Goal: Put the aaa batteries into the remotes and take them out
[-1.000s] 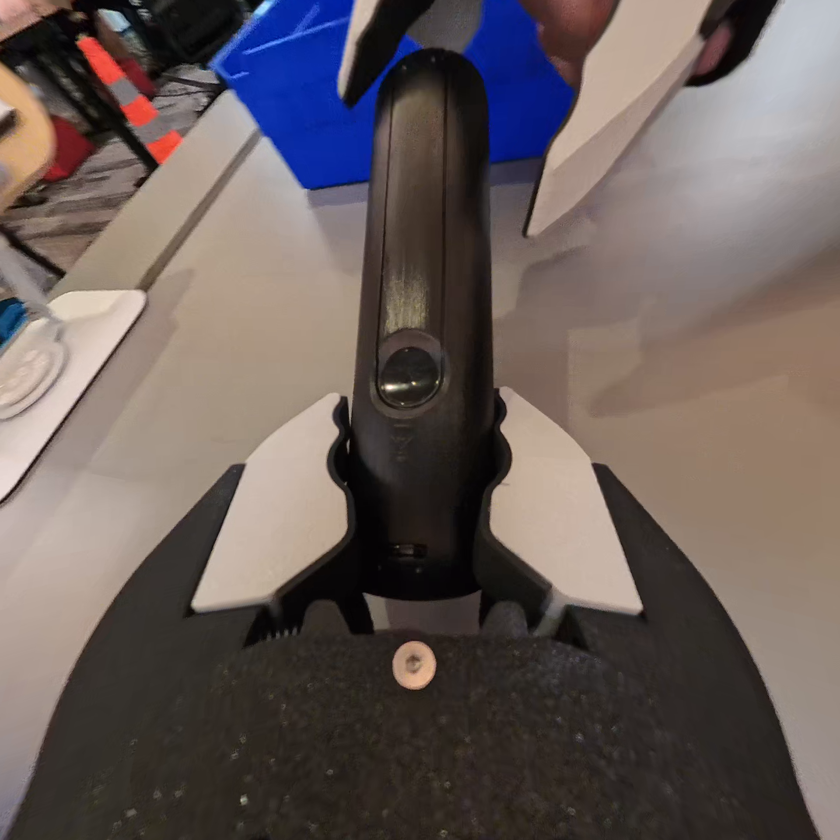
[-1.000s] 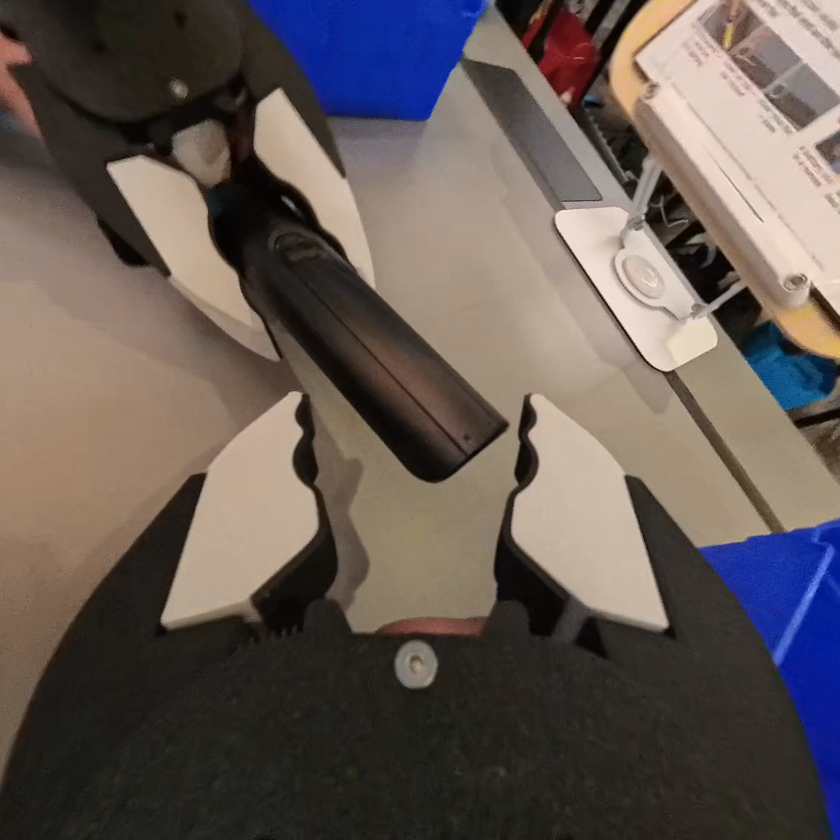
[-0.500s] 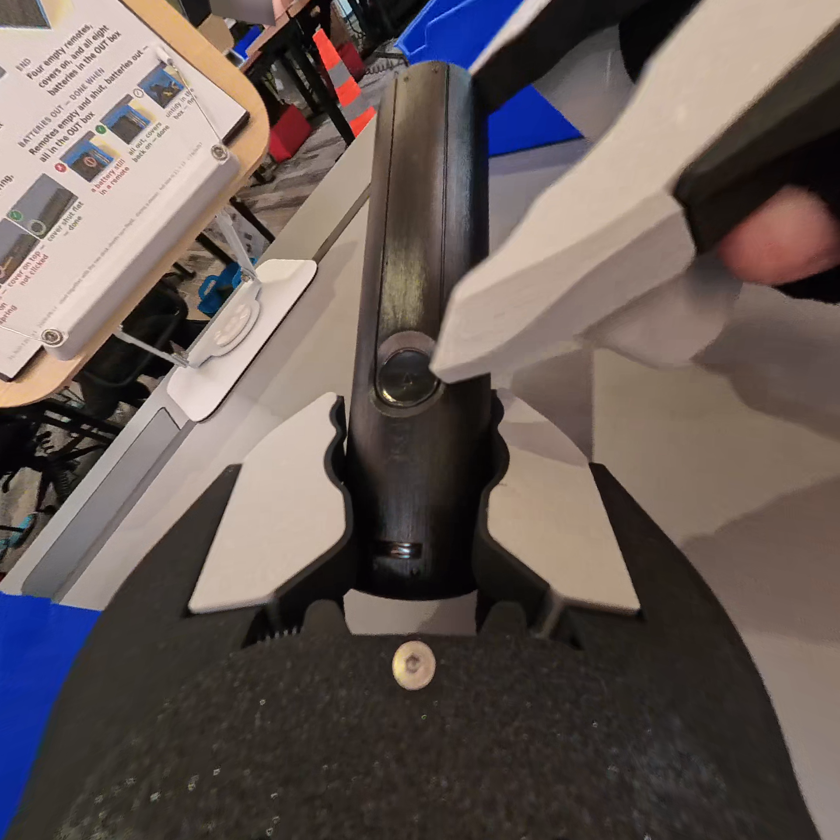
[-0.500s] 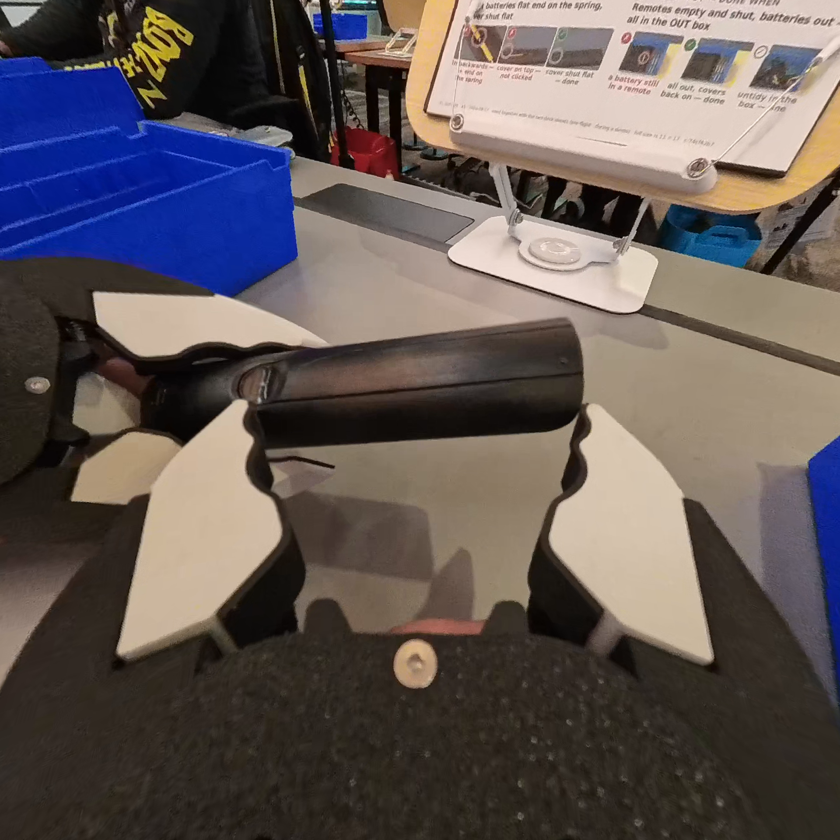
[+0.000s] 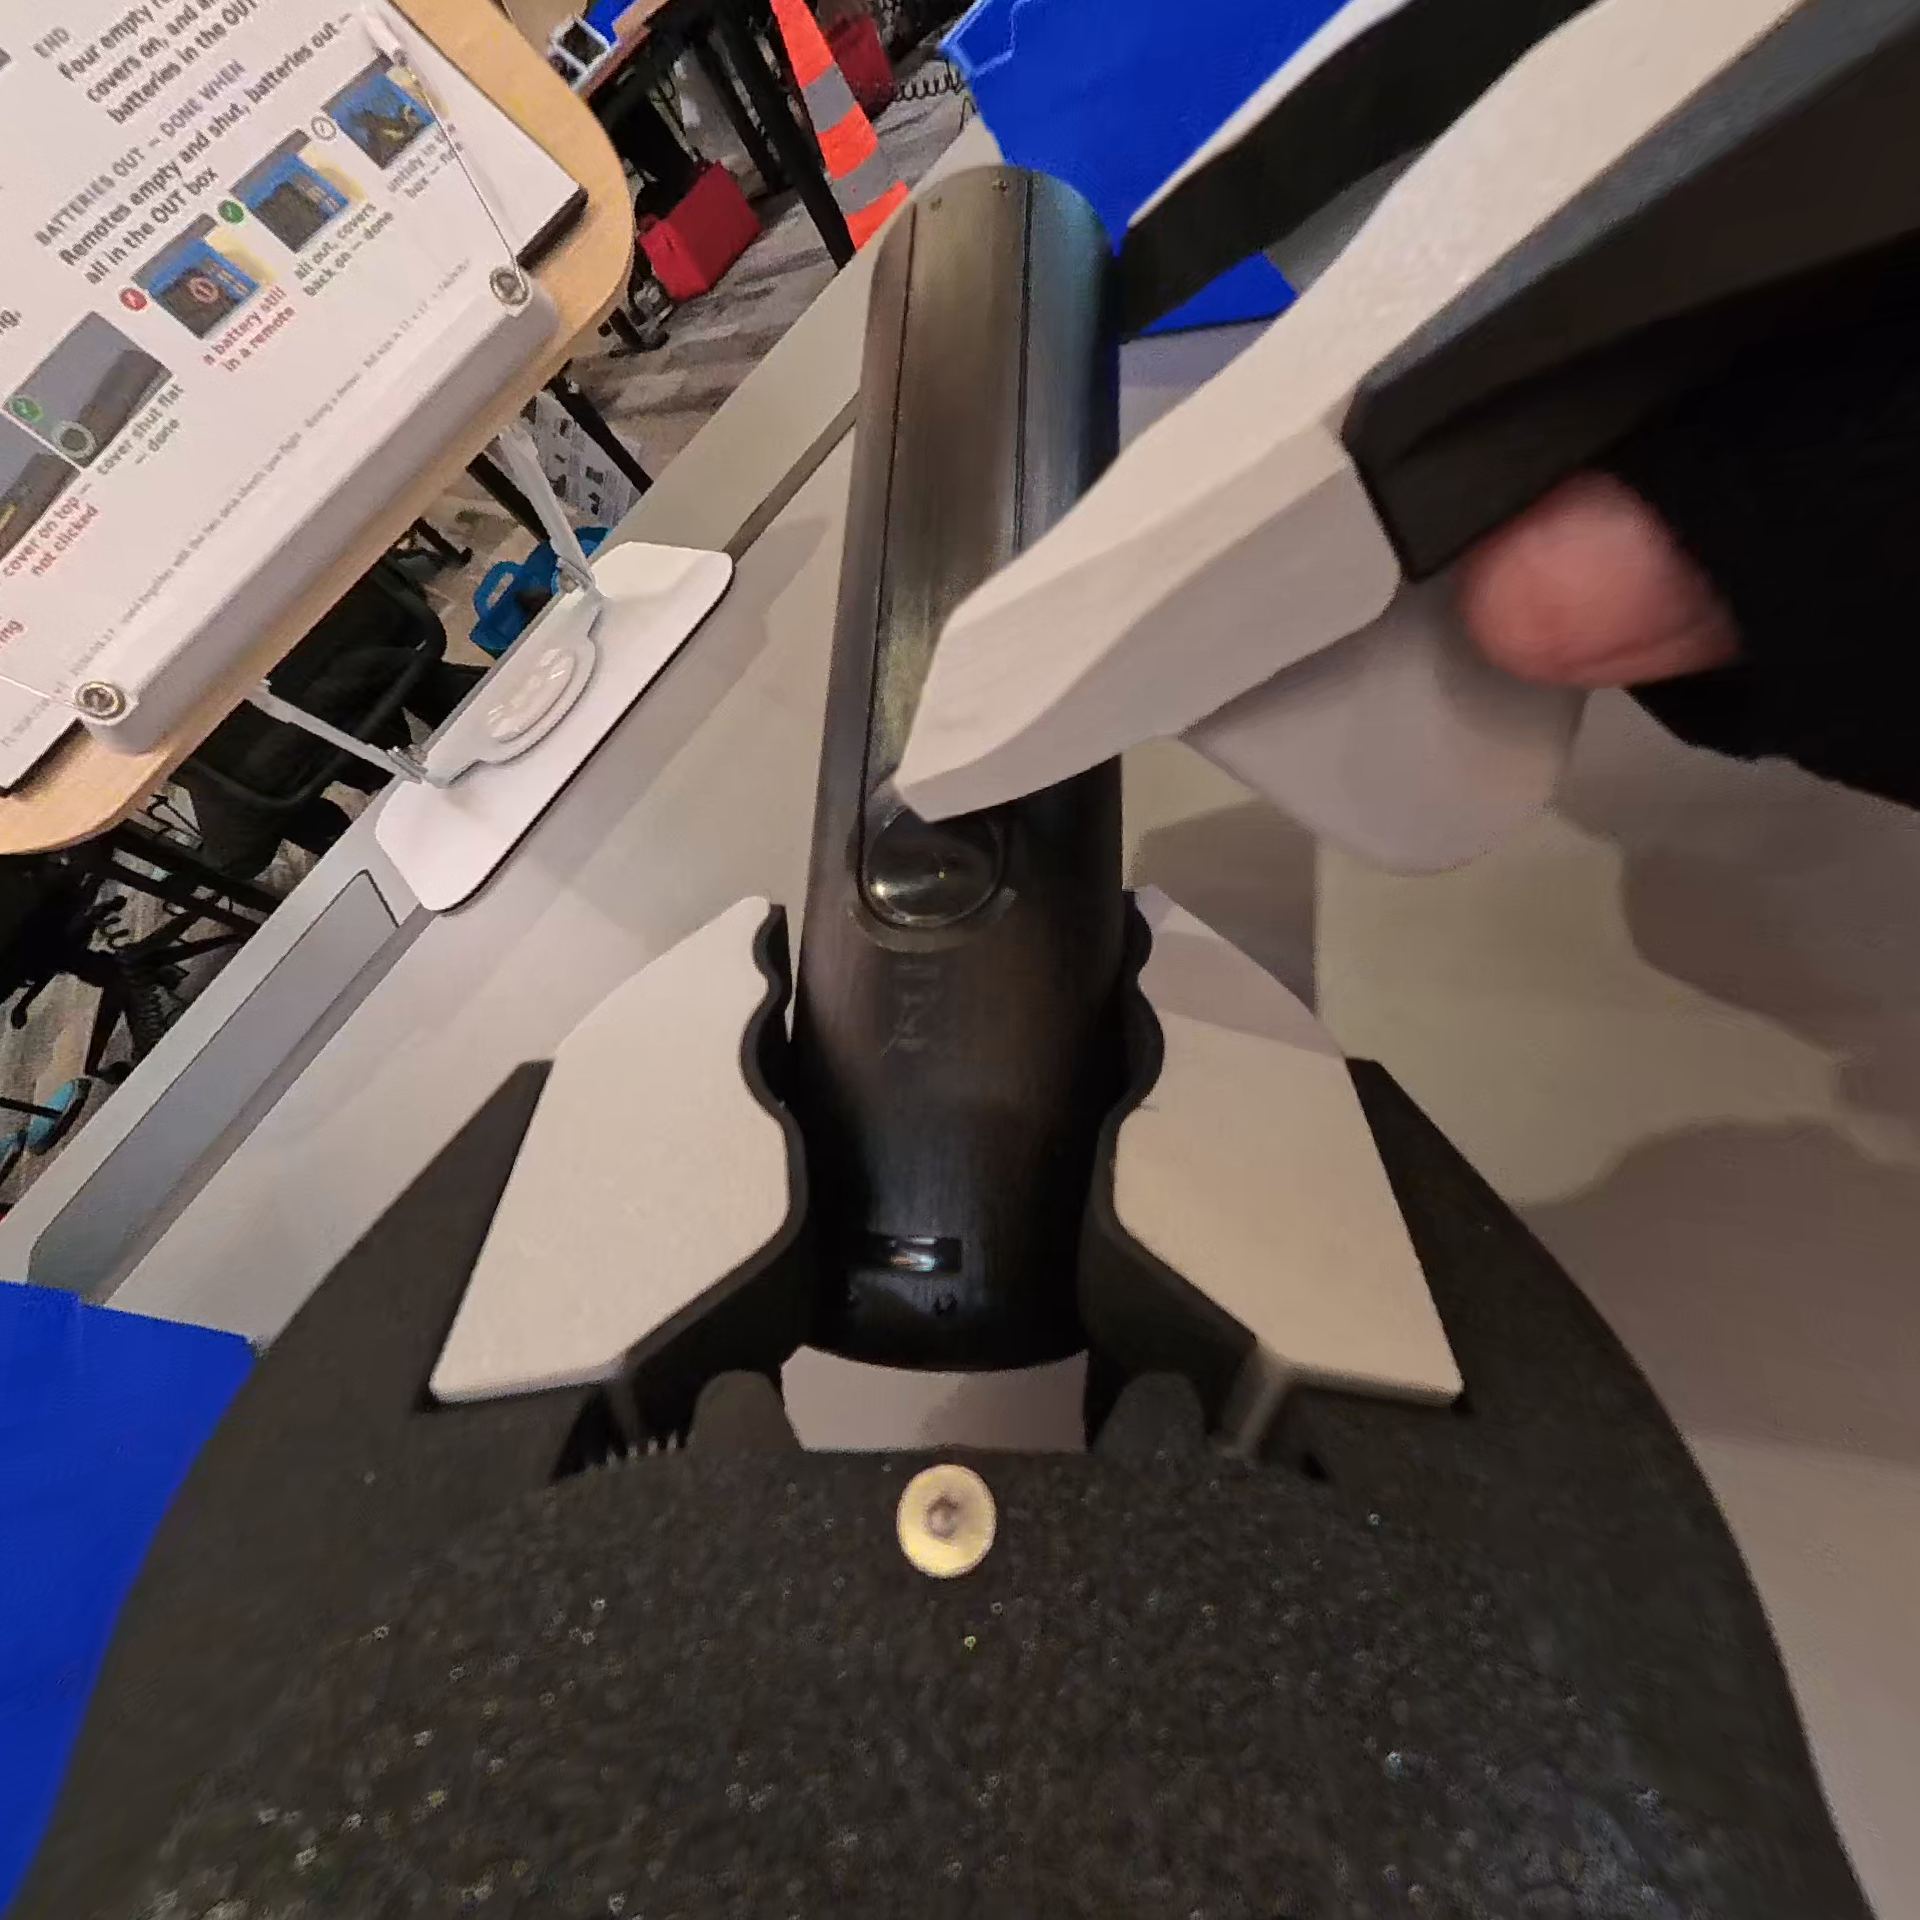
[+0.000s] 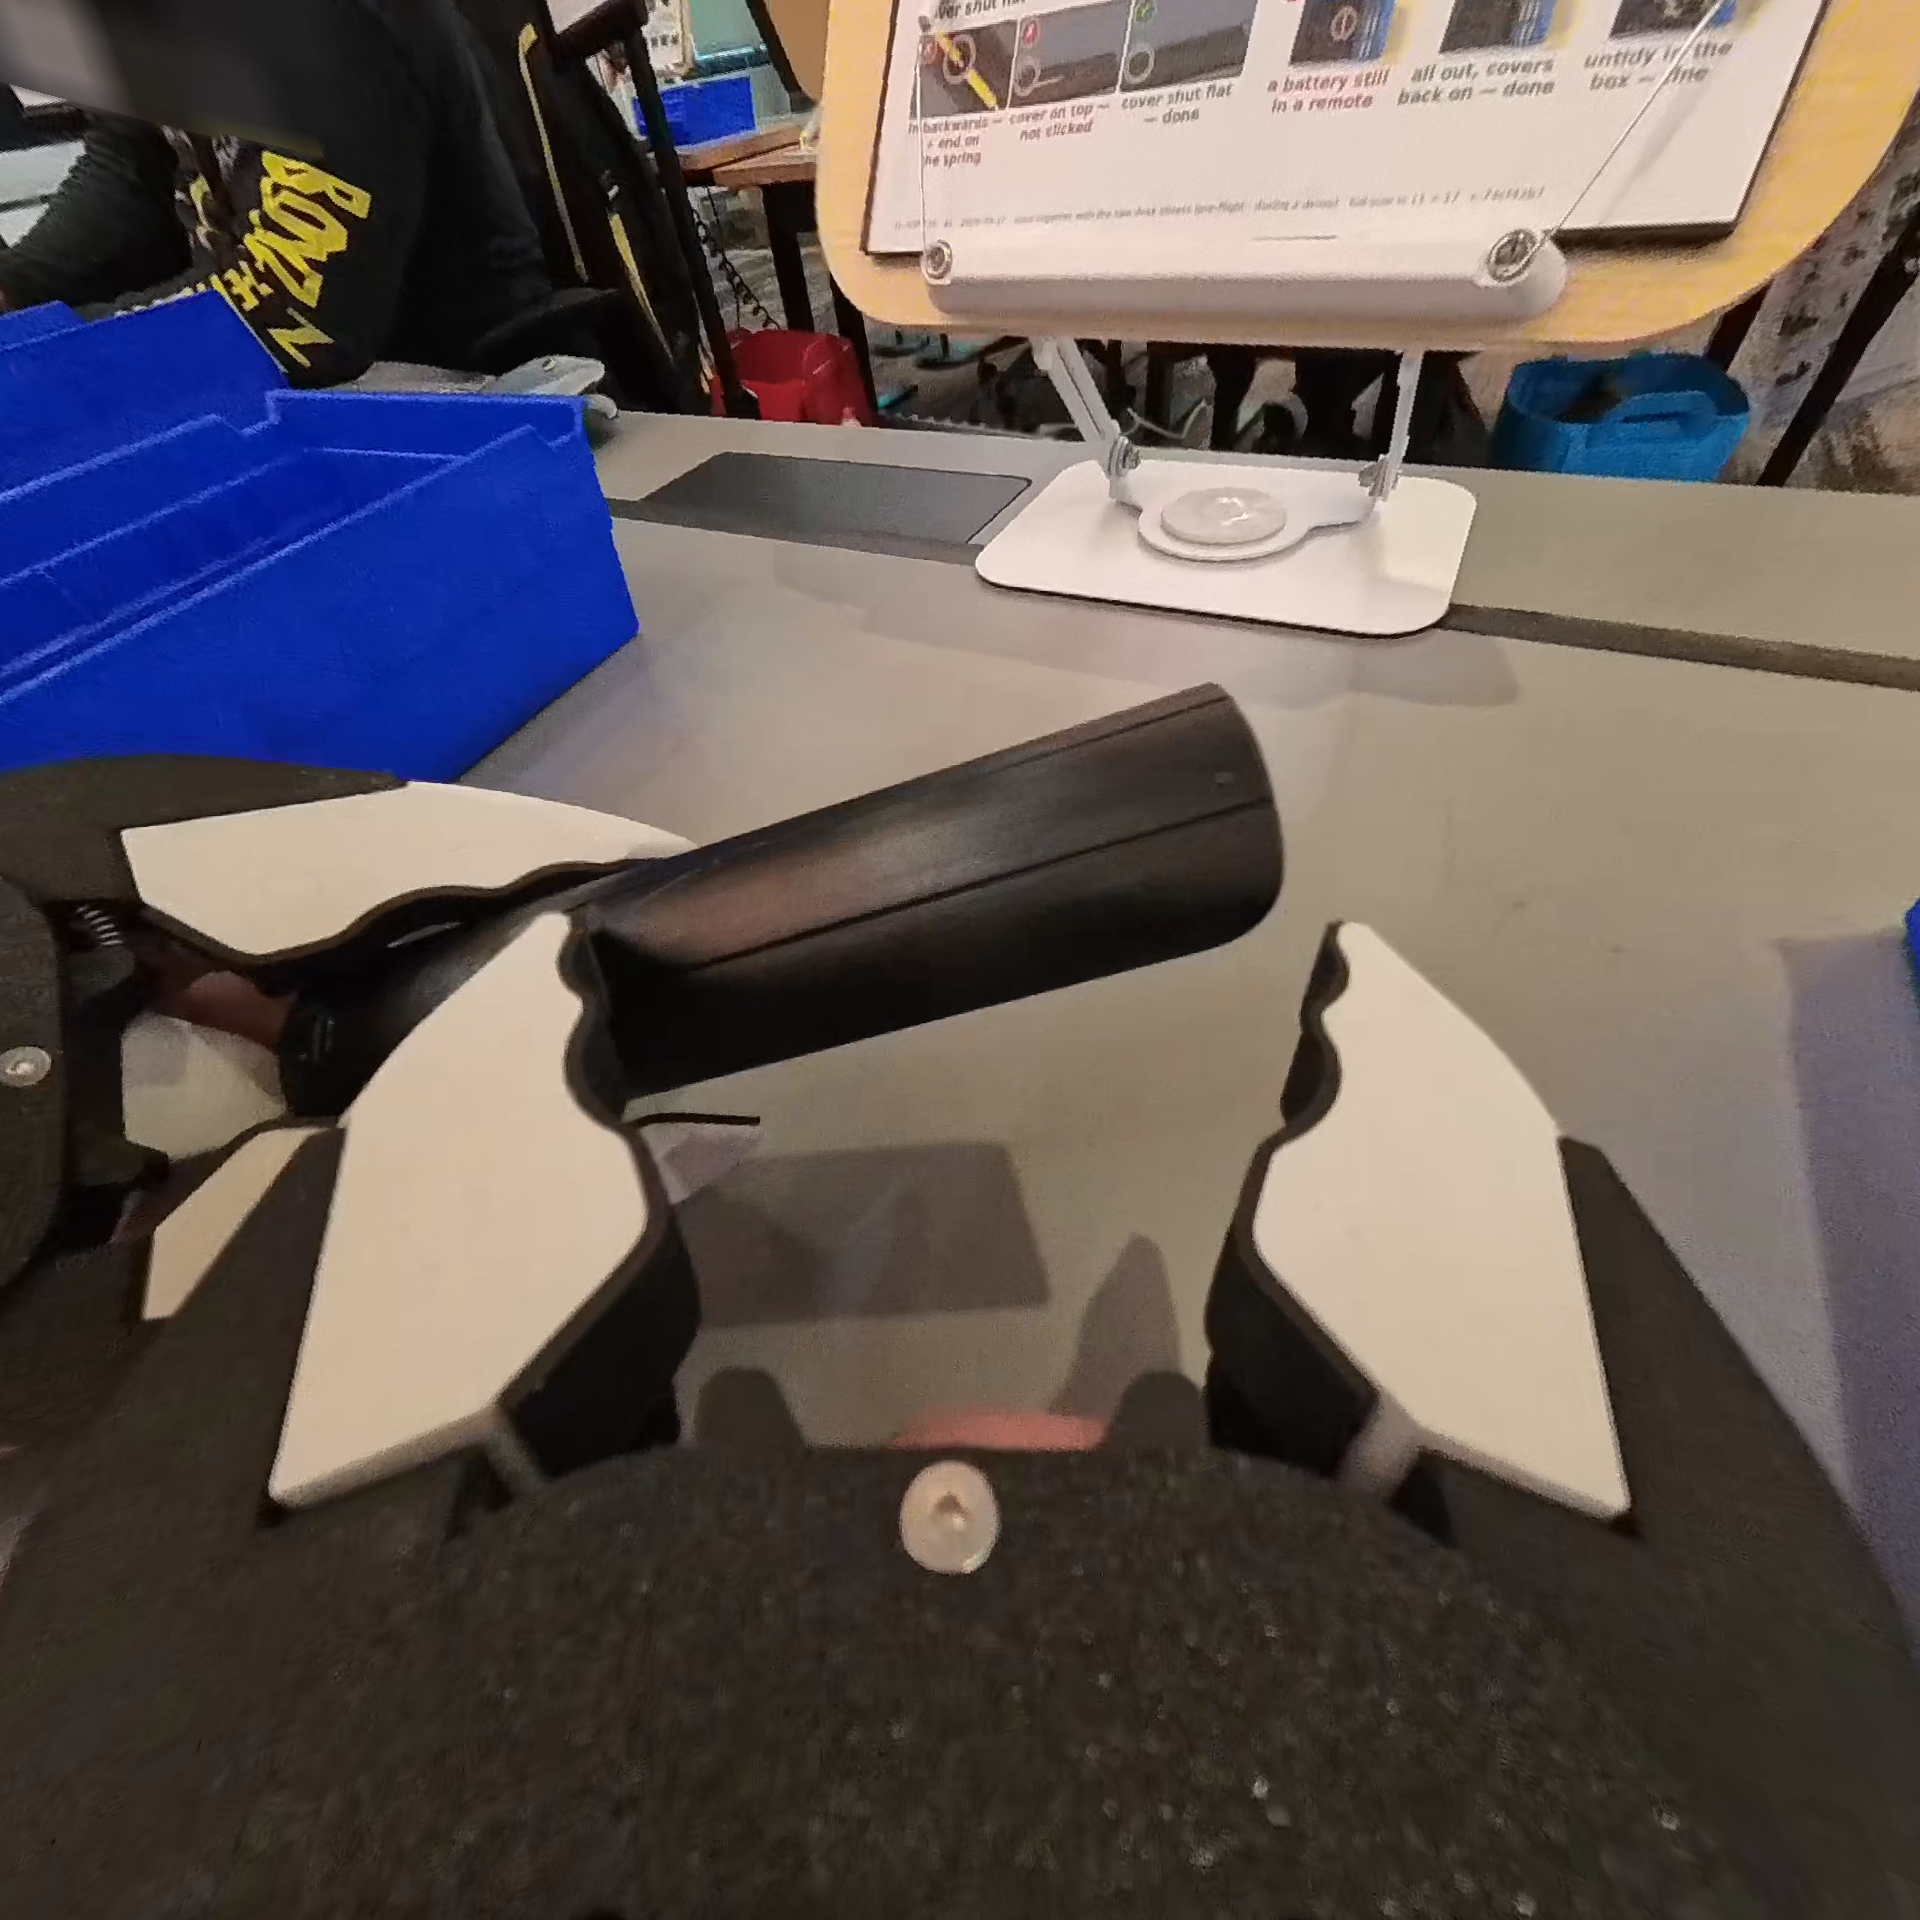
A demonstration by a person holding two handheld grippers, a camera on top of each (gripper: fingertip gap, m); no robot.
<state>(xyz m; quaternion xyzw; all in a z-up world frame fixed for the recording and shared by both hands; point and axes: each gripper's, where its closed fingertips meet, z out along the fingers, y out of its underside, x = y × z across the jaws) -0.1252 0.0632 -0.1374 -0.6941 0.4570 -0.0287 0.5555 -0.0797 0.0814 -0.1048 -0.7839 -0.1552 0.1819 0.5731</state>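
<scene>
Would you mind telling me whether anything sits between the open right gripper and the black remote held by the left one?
Nothing visible does. The left gripper is shut on the remote, and one fingertip of the open right gripper already reaches its round button.

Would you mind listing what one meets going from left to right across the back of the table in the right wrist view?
Blue bin → dark panel set into the table → white base of the sign stand. Nearer the camera, the black remote held by the left gripper overlaps this span, so it is left out.
</scene>
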